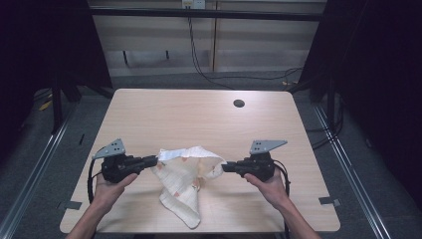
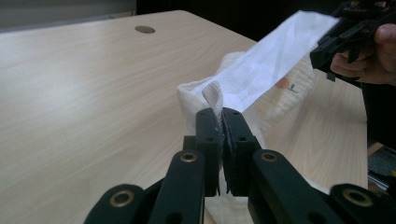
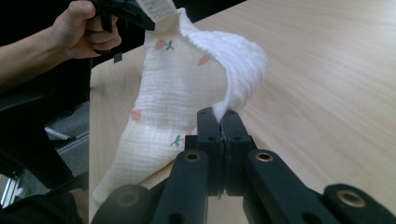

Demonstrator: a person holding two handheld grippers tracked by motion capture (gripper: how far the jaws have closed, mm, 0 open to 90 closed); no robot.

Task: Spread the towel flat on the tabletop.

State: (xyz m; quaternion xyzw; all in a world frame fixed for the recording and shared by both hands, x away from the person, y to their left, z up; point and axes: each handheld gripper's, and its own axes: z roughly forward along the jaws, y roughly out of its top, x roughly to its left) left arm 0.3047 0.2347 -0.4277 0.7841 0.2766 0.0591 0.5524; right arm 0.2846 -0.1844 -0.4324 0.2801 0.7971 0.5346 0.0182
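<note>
The left gripper [image 1: 152,160] has its jaws closed flat on one upper corner of the cloth [image 1: 181,186]; in the left gripper view a tuft of fabric stands up between the pinched jaws of the left gripper [image 2: 221,122]. The right gripper [image 1: 226,167] is closed in the same way on the opposite corner, and the right gripper view shows the right gripper [image 3: 221,122] with a fold of the cloth [image 3: 177,93] rising out of the seam between its jaws. The two grippers face each other, tips pointing inward, so the held top edge of the cloth [image 2: 275,60] runs straight from one set of jaws to the other, raised off the table [image 1: 199,114]. That edge is the long axis between the tools. It sags slightly, so it does not appear fully taut. The remaining fabric hangs down and toward the person, with its lower end lying on the table nearer the left gripper than the right. Any spreading or folding move appears to depend on keeping this gripper-to-gripper line level. Both hands are equally engaged; neither is nearer the cloth.
</note>
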